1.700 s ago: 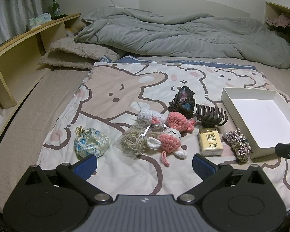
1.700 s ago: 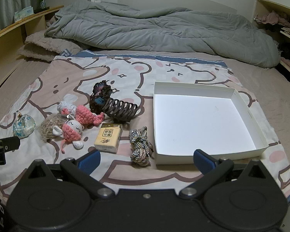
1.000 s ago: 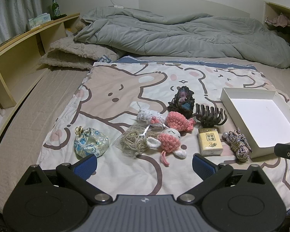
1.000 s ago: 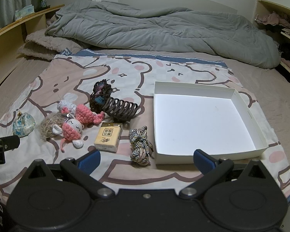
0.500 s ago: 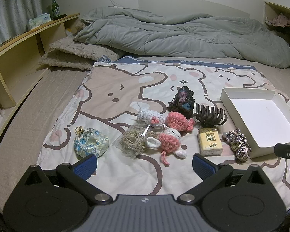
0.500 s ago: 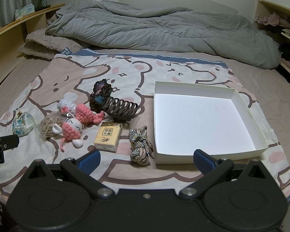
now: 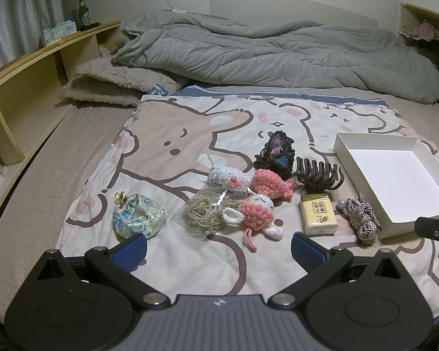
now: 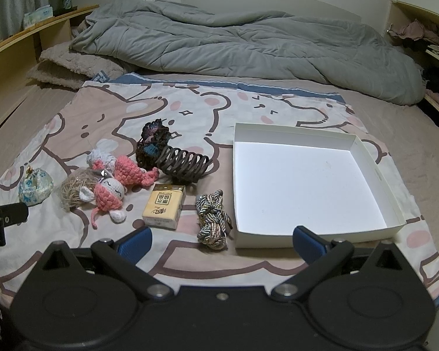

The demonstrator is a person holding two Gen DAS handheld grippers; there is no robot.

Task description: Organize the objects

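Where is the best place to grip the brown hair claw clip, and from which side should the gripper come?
Probably from above, with the right gripper, which is nearer and open. The hair claw clip lies on its side on the blanket with its curved teeth facing the camera. Close the fingers across its long ribbed body near the middle, not on single teeth, which may slip. The dark crochet piece touches its left end, so stay toward the centre.

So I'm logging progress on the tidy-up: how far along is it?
Nothing looks done: the white box holds nothing. Nothing is in hand either; the left tongs and right tongs are both open and hover short of the items. All of it is left on the bedspread: floral pouch, twine bundle, crochet toys, dark crochet piece, hair claw, tissue pack, braided cord.
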